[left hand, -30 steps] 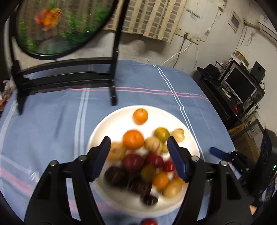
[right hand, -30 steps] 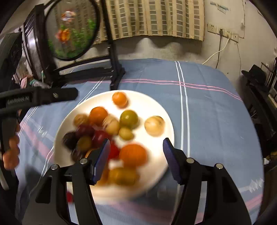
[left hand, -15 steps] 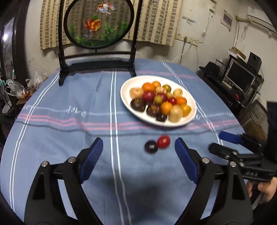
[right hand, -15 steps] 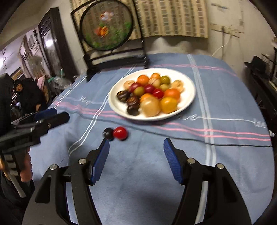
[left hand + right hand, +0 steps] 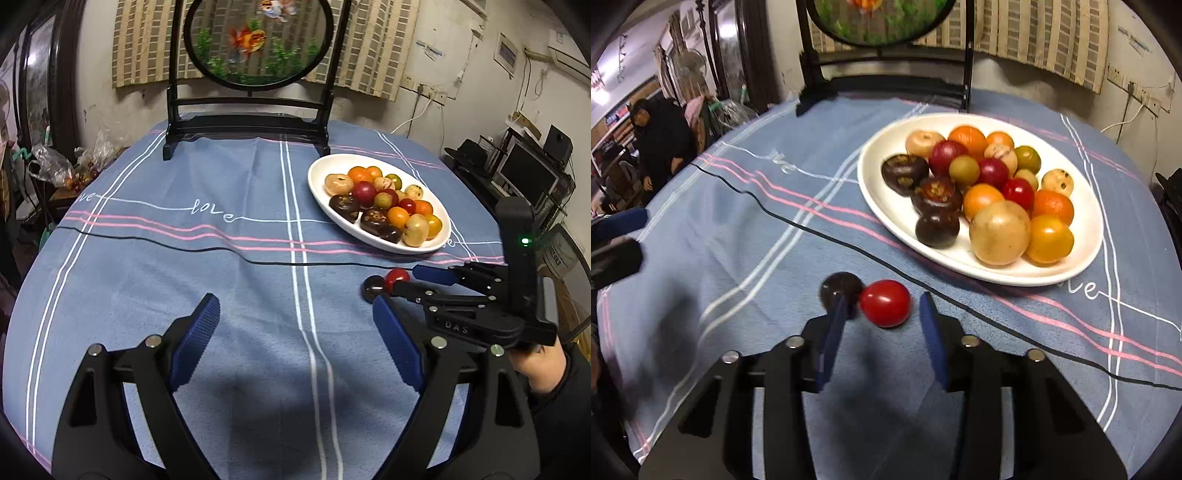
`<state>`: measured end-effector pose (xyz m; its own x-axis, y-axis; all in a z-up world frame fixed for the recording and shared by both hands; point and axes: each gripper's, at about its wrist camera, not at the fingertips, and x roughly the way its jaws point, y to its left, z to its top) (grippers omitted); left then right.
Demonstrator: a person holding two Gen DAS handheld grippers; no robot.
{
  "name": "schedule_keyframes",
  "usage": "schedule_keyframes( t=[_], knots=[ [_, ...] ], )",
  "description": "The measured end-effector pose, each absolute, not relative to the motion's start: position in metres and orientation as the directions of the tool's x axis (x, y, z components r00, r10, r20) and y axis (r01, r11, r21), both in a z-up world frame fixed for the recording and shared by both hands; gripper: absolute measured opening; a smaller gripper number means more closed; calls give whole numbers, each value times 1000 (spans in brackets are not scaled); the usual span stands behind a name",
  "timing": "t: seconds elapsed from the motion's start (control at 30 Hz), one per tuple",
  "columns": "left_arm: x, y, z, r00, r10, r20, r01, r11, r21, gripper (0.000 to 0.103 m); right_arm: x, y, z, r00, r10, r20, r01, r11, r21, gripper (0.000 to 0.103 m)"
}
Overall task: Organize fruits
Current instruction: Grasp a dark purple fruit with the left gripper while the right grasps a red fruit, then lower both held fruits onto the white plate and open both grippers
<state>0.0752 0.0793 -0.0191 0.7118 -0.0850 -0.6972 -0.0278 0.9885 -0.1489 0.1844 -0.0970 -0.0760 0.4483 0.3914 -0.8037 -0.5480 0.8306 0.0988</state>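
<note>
Tilting steeply down toward the surface (image 5: pixel 701 221), your right gripper (image 5: pixel 882 317) comes in low over the blue striped cloth with the red fruit (image 5: pixel 885 302) sitting between its blue pads. Its jaws have just been closing and now stand fairly narrow, yet a gap shows on each side of the fruit, so neither pad presses on it. The left pad's tip lies over the dark fruit (image 5: pixel 840 288), which rests touching the red one on its left. From the left wrist camera you can see your right hand (image 5: pixel 539 365) wrapped around the handle at the lower right edge, sleeve dark, with the right gripper reaching leftward to the two loose fruits (image 5: pixel 386 282) just in front of the white plate (image 5: pixel 321 184).

Your left gripper (image 5: pixel 295 339) hangs over bare cloth, angled down, nearer you than the fruit. Its jaws have just been opening and stand wide apart, with nothing between them.

The plate sits on the far right part of the surface, piled with orange, red, yellow, tan and dark purple fruits. A thin black cable (image 5: pixel 798 221) crosses the cloth between the plate and the two loose fruits. At the far edge stands a round goldfish screen (image 5: pixel 258 40) on a black stand.
</note>
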Motion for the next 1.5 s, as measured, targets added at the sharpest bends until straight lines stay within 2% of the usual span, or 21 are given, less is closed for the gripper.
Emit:
schedule_keyframes(
  t=[0.17, 0.23, 0.53, 0.7, 0.9, 0.97, 1.03, 1.1, 1.17, 1.5],
  knots=[
    [79, 80, -21, 701, -117, -704, -16, 983, -180, 87, 193, -94, -88, 430, 387, -816, -541, 834, 110, 39],
    [81, 75, -22, 694, -121, -710, -8, 984, -176, 87, 198, -91, -91, 424, 404, -811, -545, 828, 128, 32],
    [103, 38, -31, 644, -121, -755, 80, 993, -92, 87, 145, -141, -47, 502, 421, -756, -503, 853, 141, 32],
    [133, -4, -59, 608, -104, -787, 114, 993, -43, 87, 118, -191, -54, 515, 427, -743, -425, 880, 211, 32],
    [163, -21, -92, 575, -70, -815, 90, 996, -22, 85, 117, -210, -57, 519, 458, -722, -416, 873, 255, 32],
    [168, -20, -97, 577, -67, -814, 77, 997, -27, 80, 118, -211, -57, 515, 473, -715, -423, 866, 268, 32],
    [172, -18, -102, 566, -73, -821, 73, 997, -39, 61, 121, -211, -60, 507, 483, -714, -426, 860, 279, 32],
    [171, -20, -102, 584, -61, -810, 78, 997, -19, 51, 122, -210, -62, 499, 486, -718, -429, 858, 282, 32],
    [169, -20, -100, 587, -91, -805, 94, 995, -45, 30, 124, -209, -67, 491, 488, -722, -426, 857, 290, 32],
    [145, -12, -76, 602, -205, -772, 116, 979, -169, 28, 120, -208, -59, 515, 475, -714, -406, 868, 285, 32]
  ],
)
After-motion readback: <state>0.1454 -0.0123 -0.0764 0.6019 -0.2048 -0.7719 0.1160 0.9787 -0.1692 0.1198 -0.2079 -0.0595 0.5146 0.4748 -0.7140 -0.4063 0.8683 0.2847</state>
